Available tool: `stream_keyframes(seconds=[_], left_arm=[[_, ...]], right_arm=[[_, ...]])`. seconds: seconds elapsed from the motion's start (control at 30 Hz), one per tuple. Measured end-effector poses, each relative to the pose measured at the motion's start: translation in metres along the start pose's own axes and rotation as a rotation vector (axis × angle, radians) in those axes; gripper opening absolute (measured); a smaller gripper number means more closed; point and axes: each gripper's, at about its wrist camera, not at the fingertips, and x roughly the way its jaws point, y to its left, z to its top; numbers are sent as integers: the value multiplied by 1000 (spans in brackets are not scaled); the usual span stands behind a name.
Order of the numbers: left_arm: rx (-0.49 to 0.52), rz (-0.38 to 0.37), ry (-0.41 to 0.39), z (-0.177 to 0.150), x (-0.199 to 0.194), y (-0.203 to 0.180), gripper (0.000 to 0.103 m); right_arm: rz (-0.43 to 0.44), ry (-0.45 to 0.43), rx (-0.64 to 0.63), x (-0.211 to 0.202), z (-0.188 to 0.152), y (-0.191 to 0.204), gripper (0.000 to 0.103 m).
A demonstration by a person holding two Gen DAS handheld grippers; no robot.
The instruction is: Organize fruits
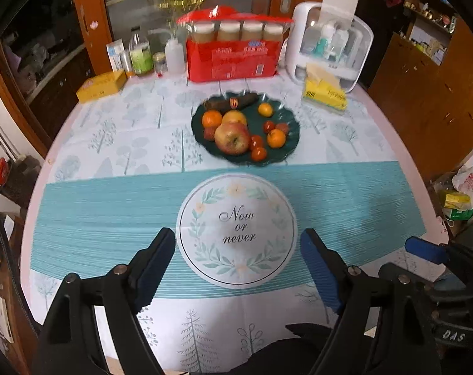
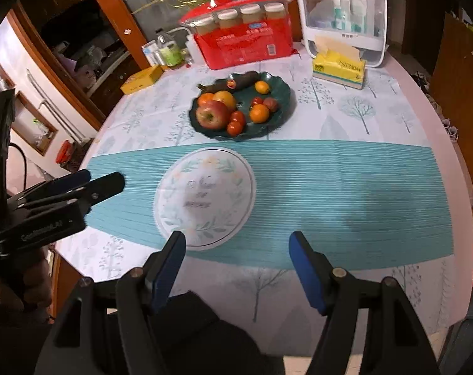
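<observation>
Both tools hover above the near edge of the table, well short of the fruit. The left gripper (image 1: pixel 238 247) has its jaws spread wide and holds nothing; the right gripper (image 2: pixel 236 250) is likewise spread and empty.

The fruit sits on a dark green plate (image 1: pixel 291 143) beyond the teal band of the tablecloth (image 1: pixel 96 206): a large apple (image 1: pixel 231 139), an orange (image 1: pixel 212 118), a mandarin (image 1: pixel 276 138) and several cherry tomatoes (image 1: pixel 258 153).

Risks:
- Pieces lie touching; lifting the apple may roll the adjacent tomatoes off the plate.
- Excess closing force may crush a tomato.
- Round skins may slip between the pads.
</observation>
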Motion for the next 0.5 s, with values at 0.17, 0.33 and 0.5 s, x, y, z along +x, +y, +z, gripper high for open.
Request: stream_keyframes(seconds=[0.17, 0.33, 0.5], left_arm=[[-15, 35, -47, -10, -31, -5, 84], [-44, 73, -63, -30, -41, -6, 84], [-69, 115, -108, -44, -48, -6, 84]], right_arm=[[-15, -21, -8, -27, -5, 18, 70], [-11, -69, 3, -35, -17, 27, 71], [-9, -79, 5, -32, -25, 32, 71]])
